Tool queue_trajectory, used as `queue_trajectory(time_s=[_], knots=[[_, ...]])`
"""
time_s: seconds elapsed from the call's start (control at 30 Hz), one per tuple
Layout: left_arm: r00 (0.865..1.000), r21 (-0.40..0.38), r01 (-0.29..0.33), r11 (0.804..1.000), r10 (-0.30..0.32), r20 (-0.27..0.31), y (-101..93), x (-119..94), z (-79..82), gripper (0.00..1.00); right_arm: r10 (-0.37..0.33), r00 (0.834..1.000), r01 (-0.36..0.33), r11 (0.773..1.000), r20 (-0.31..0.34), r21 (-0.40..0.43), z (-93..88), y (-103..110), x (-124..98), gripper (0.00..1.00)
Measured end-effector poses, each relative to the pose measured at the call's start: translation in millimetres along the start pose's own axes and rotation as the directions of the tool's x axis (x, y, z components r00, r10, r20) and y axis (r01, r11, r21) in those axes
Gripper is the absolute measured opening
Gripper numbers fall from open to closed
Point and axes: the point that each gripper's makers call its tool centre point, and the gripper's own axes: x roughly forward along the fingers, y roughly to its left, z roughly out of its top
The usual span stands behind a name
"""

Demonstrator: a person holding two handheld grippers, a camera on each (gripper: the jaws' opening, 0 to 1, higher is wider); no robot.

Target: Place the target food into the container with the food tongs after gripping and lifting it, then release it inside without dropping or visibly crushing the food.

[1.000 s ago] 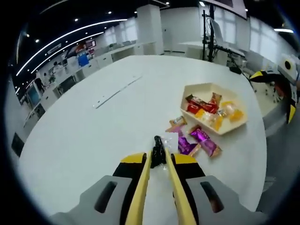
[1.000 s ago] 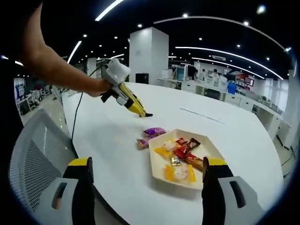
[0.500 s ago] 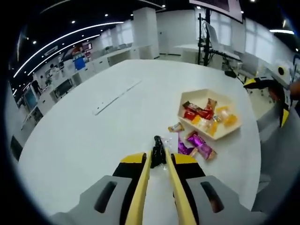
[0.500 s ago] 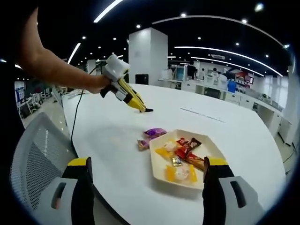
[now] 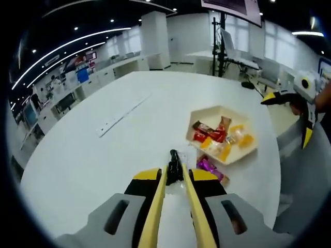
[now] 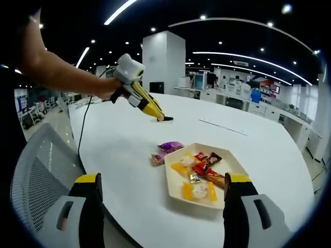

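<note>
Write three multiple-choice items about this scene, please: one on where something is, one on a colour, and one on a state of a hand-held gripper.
1. Where do the purple-wrapped candies lie?
A. inside the tray
B. on the table beside the tray
C. on the chair

2. What colour is the tray?
A. cream
B. blue
C. black

3. How do the jaws of the right hand-held gripper stand?
A. shut on a candy
B. shut on nothing
C. wide open

Answers:
1 B, they rest on the white table just outside the tray's edge.
2 A, its rim is pale cream.
3 C, its jaws stand far apart at both sides of the right gripper view.
</note>
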Motion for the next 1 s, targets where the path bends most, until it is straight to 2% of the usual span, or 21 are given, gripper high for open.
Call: queue_trajectory(time_s=[0.3,0.57,1.0], knots=[[1.000,0.022,0.027,0.999,-0.027,0.013,-17.4,15.3,23.4,0.17,-0.001,1.000,0.001,1.000,0.003,0.000,0.8,-0.1,-0.4,0.96],[0.998,0.045,0.055,0.997,-0.057,0.030,-32.7,36.9,49.8,0.17,-0.006,1.000,0.006,1.000,0.007,-0.001,1.4,-0.7,-0.8,0.96],[0.993,0.078,0.104,0.992,-0.108,0.052,-60.0,69.9,84.1,0.17,-0.019,1.000,0.019,1.000,0.012,0.008,1.9,-2.6,-2.1,0.96]])
